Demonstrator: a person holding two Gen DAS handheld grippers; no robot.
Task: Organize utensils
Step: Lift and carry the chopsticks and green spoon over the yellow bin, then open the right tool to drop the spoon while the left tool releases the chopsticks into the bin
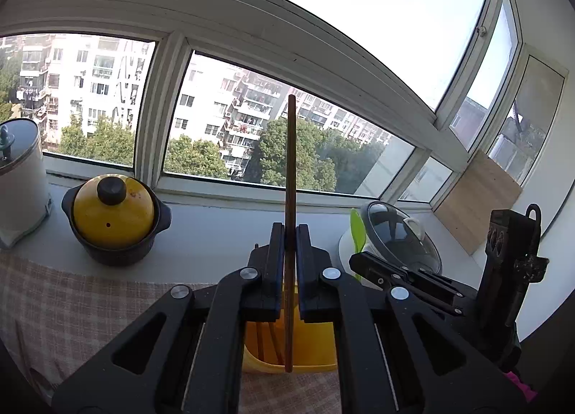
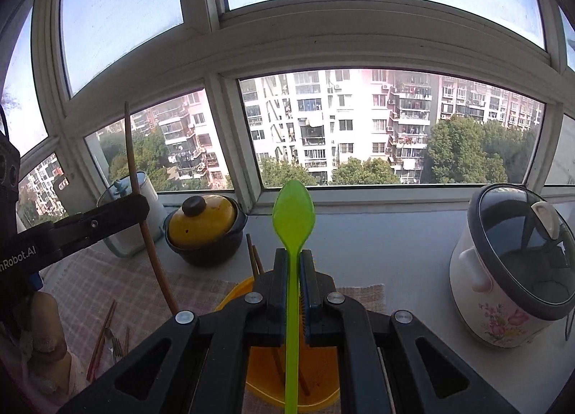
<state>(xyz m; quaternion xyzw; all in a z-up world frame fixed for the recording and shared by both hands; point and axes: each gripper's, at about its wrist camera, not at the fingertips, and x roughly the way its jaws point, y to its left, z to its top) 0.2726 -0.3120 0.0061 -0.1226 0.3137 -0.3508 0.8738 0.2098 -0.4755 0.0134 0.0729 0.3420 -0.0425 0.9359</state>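
While clamped upright: brown chopstick [image 1: 290, 170] in left gripper [image 1: 290, 234], green spoon [image 2: 294, 213] in right gripper [image 2: 294, 263], above yellow holder [image 2: 233, 297].

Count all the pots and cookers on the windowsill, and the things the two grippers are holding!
Yellow-lidded clay pot: 1
Flowery rice cooker: 1
White canister with a knobbed lid: 1
Green plastic spoon, in the right gripper: 1
Wooden chopstick, in the left gripper: 1
Total: 5
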